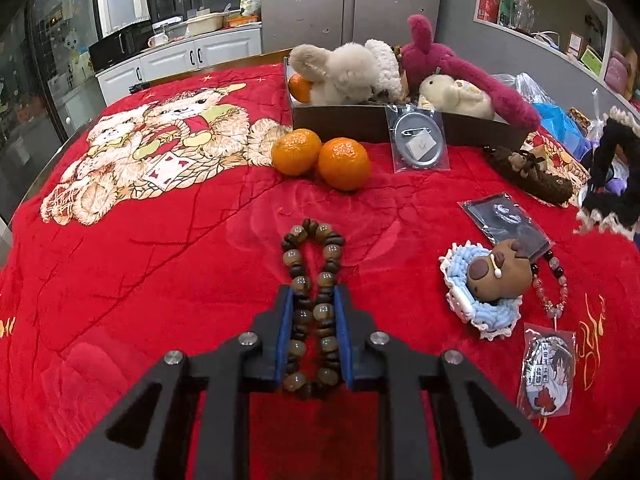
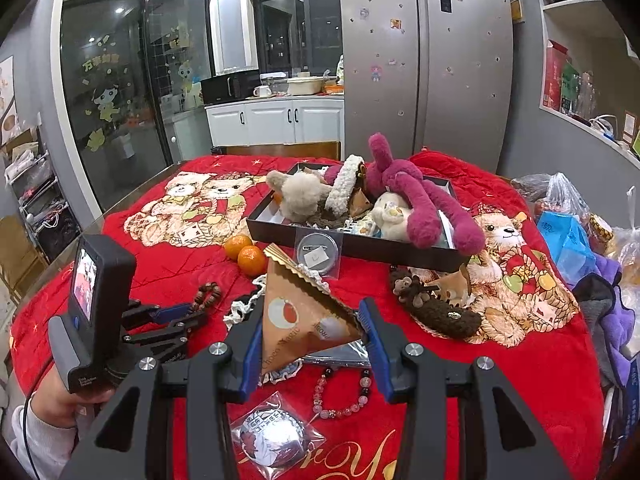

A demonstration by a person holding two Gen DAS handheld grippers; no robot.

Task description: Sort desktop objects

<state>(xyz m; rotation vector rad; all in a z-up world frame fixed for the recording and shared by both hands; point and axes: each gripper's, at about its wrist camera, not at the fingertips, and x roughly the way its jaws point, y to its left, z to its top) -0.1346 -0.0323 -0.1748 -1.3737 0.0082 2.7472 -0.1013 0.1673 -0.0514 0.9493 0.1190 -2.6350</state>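
Observation:
My left gripper is shut on a brown bead bracelet, whose two strands are squeezed between the blue pads and loop out ahead over the red blanket. From the right wrist view, the left gripper sits low at the left with the bracelet at its tip. My right gripper is shut on a brown triangular snack packet, held above the blanket. Farther back is a dark box of plush toys.
Two oranges and a bagged badge lie before the box. To the right are a capybara toy, a pink bracelet, a printed badge, a dark card packet and a brown knit pouch. Bags crowd the right edge.

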